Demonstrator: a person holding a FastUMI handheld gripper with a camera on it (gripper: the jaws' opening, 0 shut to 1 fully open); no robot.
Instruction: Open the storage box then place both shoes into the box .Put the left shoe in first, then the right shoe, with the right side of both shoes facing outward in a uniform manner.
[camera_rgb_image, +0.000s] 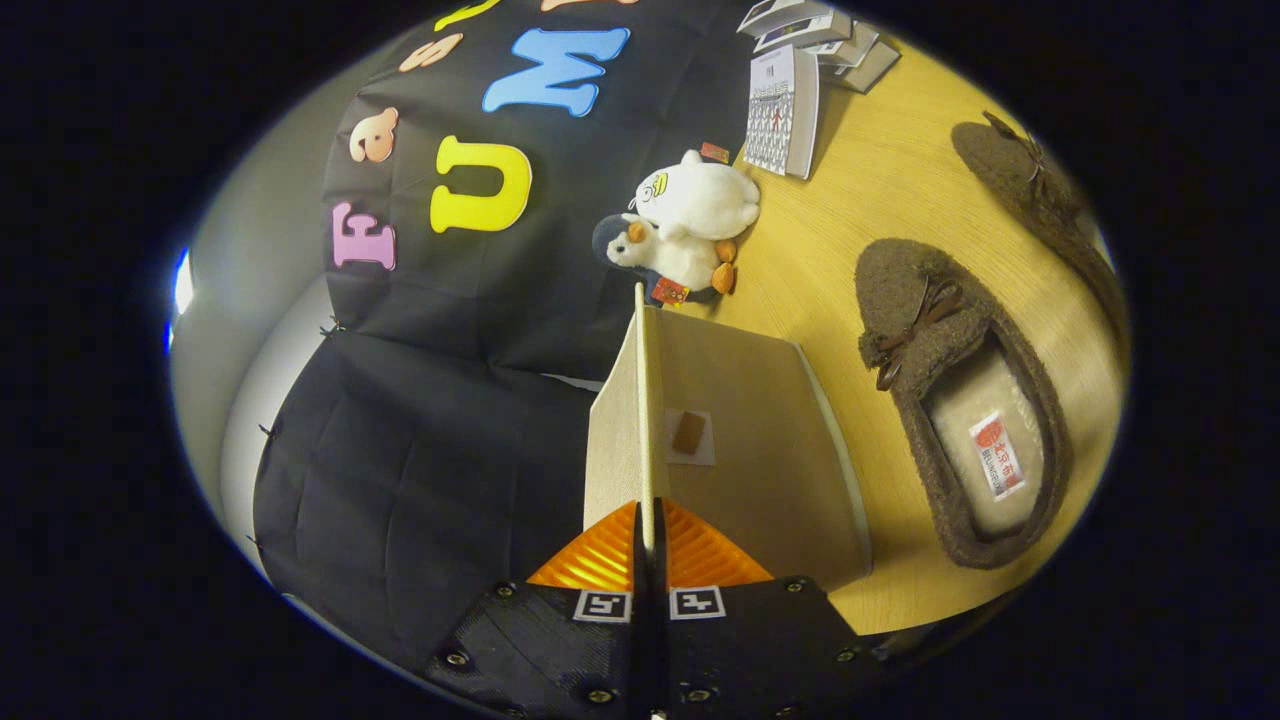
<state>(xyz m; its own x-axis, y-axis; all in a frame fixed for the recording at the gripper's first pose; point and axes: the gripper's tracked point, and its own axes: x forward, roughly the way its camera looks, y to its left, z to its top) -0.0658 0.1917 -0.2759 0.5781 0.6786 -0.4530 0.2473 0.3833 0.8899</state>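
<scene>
Two shoes (965, 400) lie on the tabltop (880, 190) beside the box (760, 450), waiting. We see the jaws of our gripper (648, 545) closed on the thin edge of the lid (640, 420), holding it upright, apparently so the box opens.

Dim warm light, strong fisheye bend at edges, maybe slight blur
</scene>
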